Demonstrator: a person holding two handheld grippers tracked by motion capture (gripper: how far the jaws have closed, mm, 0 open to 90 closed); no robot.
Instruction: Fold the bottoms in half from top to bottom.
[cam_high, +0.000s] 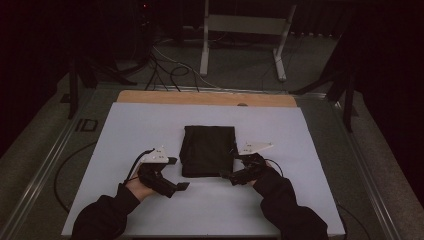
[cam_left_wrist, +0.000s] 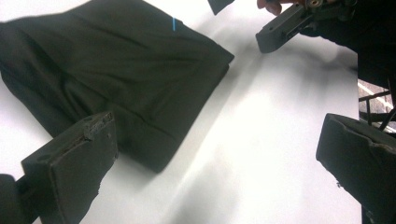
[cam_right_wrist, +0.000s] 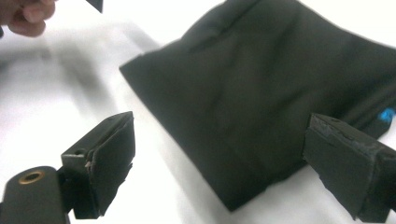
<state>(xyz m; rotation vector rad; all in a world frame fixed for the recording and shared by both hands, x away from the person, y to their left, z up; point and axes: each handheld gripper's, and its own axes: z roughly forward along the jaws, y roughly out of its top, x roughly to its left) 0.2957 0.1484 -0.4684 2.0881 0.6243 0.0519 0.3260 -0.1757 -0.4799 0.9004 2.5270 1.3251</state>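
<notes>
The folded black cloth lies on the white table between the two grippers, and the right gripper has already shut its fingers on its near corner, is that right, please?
Not quite: the right gripper is open. The right gripper view shows its fingers spread wide, gripping nothing. The rest holds: the folded black cloth lies on the white table between the two grippers.

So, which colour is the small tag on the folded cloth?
Bright blue, on the black folded cloth; the small tag shows best in the right gripper view.
</notes>
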